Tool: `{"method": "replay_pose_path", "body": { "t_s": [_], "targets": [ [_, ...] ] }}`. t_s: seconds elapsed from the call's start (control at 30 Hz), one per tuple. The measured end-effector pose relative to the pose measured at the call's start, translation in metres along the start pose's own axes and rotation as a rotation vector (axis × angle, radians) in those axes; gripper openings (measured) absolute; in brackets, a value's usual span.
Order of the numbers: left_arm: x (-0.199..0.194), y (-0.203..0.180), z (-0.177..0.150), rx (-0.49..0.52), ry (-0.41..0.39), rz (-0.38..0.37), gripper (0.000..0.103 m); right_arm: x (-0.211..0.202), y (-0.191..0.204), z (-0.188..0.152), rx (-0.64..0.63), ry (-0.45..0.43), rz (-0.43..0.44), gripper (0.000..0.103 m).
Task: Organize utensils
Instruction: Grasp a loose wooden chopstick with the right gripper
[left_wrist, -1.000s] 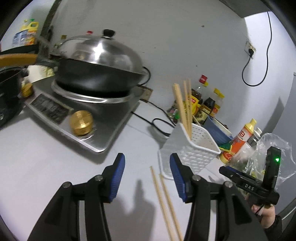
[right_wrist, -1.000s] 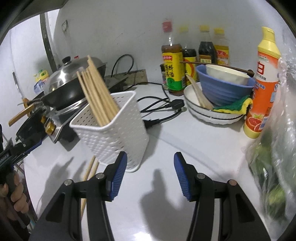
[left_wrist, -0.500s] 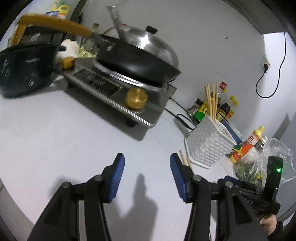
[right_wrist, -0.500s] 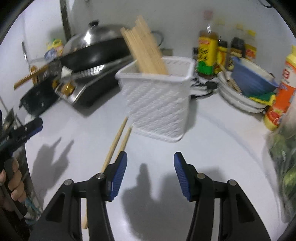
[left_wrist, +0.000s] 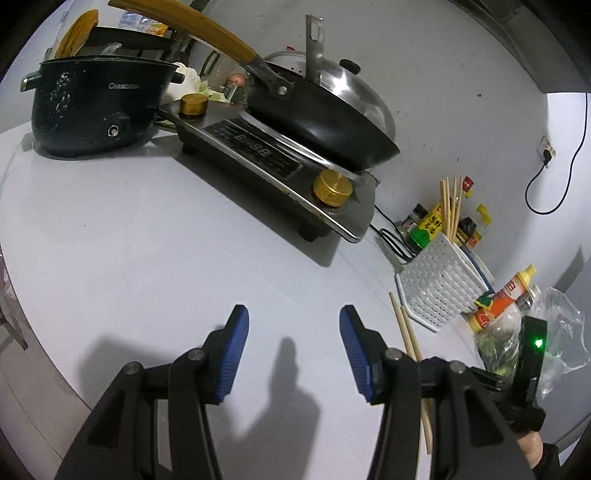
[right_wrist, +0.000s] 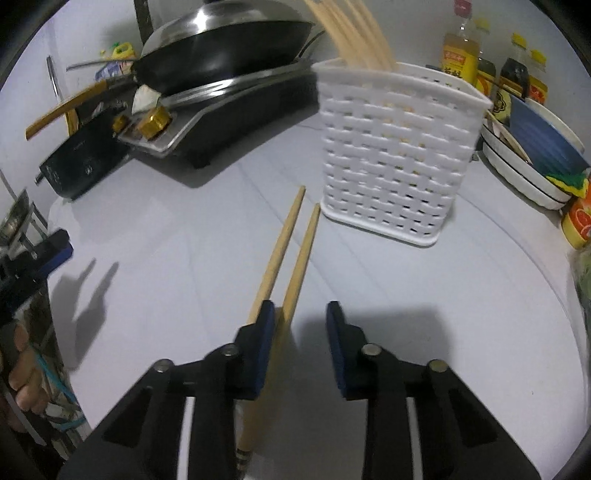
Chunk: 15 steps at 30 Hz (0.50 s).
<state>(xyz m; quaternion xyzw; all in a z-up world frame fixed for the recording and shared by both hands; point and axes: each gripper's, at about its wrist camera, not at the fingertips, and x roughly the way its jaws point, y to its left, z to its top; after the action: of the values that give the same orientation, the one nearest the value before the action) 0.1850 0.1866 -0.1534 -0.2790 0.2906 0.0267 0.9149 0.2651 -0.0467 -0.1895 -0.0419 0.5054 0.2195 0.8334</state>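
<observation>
Since a second ago both my hands have swung away from the white basket (right_wrist: 400, 155) and dropped lower over the worktop (right_wrist: 424, 295), so the two loose chopsticks (right_wrist: 291, 258) that lay off to one side now run straight up to my right gripper (right_wrist: 300, 334). Its jaws have just been closing. One chopstick sits in the gap, tight beside the left pad, while the other passes outside that pad. The pads do not press on either stick yet.

My left gripper (left_wrist: 293, 350) hangs over bare worktop with its jaws apart and nothing between them. From that side the same two chopsticks (left_wrist: 404, 332) lie just beside the basket (left_wrist: 441, 286), which stands toward the back edge of the worktop in front of the sauce bottles (left_wrist: 428, 229) and already holds a bundle of chopsticks upright.

My worry is the split pair. If I finish closing as I stand, I judge I will catch one stick only, and the pad may nudge the other so it rolls toward the front edge. The grip would also fall near the thick end, so the long free length could swing down when lifted. On the way in, that tip could snag the basket's woven wall or knock the standing bundle, and the light basket might tip over.
</observation>
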Motion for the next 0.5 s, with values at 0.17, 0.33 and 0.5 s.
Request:
{"method": "replay_pose_path", "body": {
  "t_s": [0.17, 0.33, 0.5],
  "targets": [
    [0.003, -0.006, -0.004, 0.006, 0.018, -0.005, 0.051, 0.0, 0.0, -0.002, -0.03, -0.007, -0.02, 0.009],
    [0.009, -0.024, -0.009, 0.044, 0.039, -0.014, 0.051, -0.005, -0.008, -0.007, -0.029, -0.008, 0.003, 0.006],
    [0.015, -0.045, -0.016, 0.088, 0.069, -0.015, 0.051, -0.012, -0.017, -0.017, -0.012, -0.022, 0.027, 0.006]
  ]
}}
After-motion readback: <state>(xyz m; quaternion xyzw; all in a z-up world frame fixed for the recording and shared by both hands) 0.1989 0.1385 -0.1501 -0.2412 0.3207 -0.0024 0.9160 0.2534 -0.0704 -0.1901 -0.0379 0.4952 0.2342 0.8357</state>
